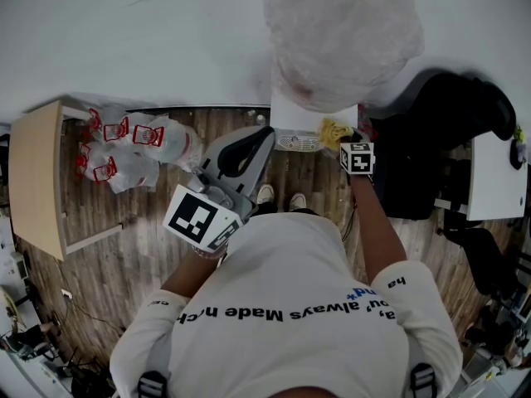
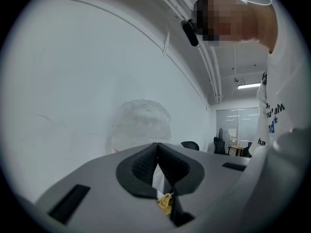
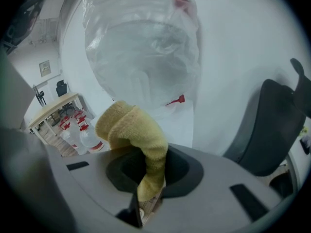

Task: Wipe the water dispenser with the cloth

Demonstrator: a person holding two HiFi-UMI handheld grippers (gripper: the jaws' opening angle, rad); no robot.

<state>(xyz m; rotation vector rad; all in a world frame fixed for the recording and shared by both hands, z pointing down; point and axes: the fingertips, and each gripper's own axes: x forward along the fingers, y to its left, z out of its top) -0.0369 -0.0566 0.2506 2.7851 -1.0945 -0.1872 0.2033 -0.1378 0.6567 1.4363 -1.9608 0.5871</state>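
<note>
The water dispenser [image 1: 309,116] stands against the white wall, with a plastic-wrapped bottle [image 1: 340,31] on top. My right gripper [image 1: 338,136] is shut on a yellow cloth [image 1: 333,130] and holds it at the dispenser's front right corner. In the right gripper view the cloth [image 3: 133,130] bulges out of the jaws just below the bottle [image 3: 141,47]. My left gripper [image 1: 265,133] hovers left of the dispenser, shut with nothing in it. In the left gripper view its pads [image 2: 146,164] meet, and the bottle [image 2: 141,125] shows beyond them.
Several empty water bottles with red labels [image 1: 124,148] lie on the wood floor at left, beside a wooden table [image 1: 37,189]. A black chair [image 1: 440,139] and a white desk [image 1: 498,177] stand right of the dispenser. The person's shoes [image 1: 280,197] are close to its base.
</note>
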